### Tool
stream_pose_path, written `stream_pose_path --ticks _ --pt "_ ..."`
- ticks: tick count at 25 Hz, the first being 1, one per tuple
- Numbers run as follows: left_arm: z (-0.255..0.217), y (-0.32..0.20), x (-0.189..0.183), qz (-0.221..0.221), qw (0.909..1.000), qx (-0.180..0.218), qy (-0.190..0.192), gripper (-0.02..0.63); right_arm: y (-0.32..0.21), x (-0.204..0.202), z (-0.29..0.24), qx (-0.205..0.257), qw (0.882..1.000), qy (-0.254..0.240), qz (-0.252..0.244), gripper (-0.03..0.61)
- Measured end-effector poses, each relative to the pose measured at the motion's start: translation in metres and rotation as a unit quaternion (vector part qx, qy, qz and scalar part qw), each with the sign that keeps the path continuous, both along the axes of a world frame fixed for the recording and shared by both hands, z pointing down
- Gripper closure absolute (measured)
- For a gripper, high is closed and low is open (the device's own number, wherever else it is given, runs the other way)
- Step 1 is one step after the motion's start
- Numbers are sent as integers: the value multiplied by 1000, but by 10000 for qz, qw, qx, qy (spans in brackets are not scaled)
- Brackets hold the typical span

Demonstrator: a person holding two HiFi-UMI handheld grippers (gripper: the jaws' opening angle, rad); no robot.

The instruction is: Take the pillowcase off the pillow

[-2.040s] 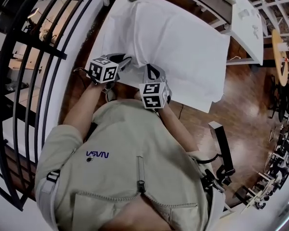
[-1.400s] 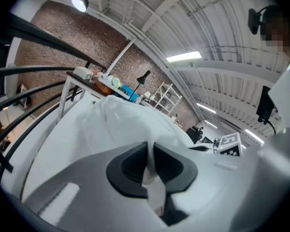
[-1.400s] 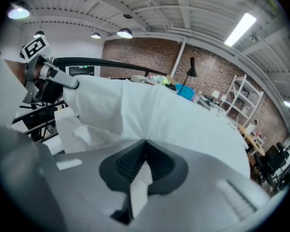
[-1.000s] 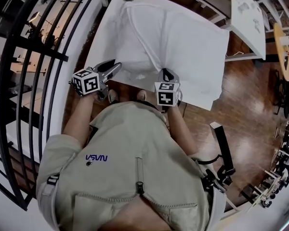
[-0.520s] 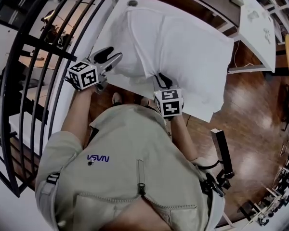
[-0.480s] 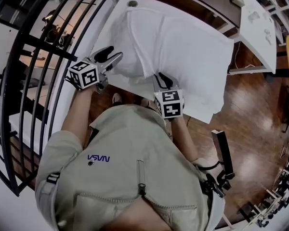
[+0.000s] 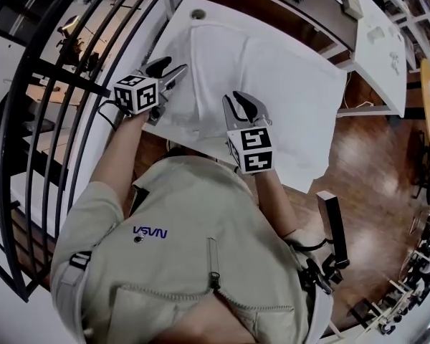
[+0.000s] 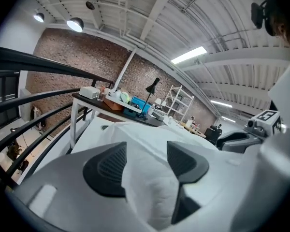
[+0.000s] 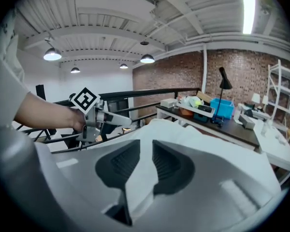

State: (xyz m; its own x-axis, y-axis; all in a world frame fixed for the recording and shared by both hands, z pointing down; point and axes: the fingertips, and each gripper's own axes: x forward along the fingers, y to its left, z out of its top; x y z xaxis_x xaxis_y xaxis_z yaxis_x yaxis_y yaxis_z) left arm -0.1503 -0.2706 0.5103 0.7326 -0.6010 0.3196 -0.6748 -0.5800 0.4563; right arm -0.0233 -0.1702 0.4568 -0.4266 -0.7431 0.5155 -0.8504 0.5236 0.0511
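A white pillow in its pillowcase [image 7: 279,77] lies on a white table [image 7: 208,7]. My left gripper [image 7: 170,69] is at the pillow's left edge. Its jaws have just been opening, and they stand open around a puffy corner of the pillow [image 8: 150,182]. My right gripper [image 7: 242,104] hangs raised over the near edge of the pillow. Its jaws have just been opening a little. In the right gripper view a fold of the pillowcase [image 9: 142,170] runs up between the pads, pinched there by the right gripper [image 9: 146,153].
A black railing [image 7: 50,84] curves close along the left of the table. Wooden floor [image 7: 373,142] lies to the right, with a black stand [image 7: 333,224] beside me. A second white table [image 7: 380,41] and a cluttered desk [image 9: 208,112] stand beyond.
The left gripper has swung in from beside the railing onto the pillow's left edge. The right gripper has risen from the near edge, drawing fabric up with it.
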Motion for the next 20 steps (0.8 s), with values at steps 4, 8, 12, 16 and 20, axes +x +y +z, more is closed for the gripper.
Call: stream_pose_path --ticks 4,8,12,16,20 --pt "20 -19 6 484 9985 -265 -61 371 -35 -23 -4 -5 9993 377 62 489" --pt "37 -28 27 942 9944 -483 24 354 -75 -30 1 -103 9968 766 203 466" --pt "47 -19 47 1286 9897 -630 84 442 -94 -32 17 -358 9940 1006 237 463" --pt "32 -6 48 1194 9924 -244 -138 563 -105 -41 34 -507 9875 1485 -140 449" --pt "15 10 46 1104 9923 212 -527 588 -108 -46 55 -559 9684 2327 -703 450"
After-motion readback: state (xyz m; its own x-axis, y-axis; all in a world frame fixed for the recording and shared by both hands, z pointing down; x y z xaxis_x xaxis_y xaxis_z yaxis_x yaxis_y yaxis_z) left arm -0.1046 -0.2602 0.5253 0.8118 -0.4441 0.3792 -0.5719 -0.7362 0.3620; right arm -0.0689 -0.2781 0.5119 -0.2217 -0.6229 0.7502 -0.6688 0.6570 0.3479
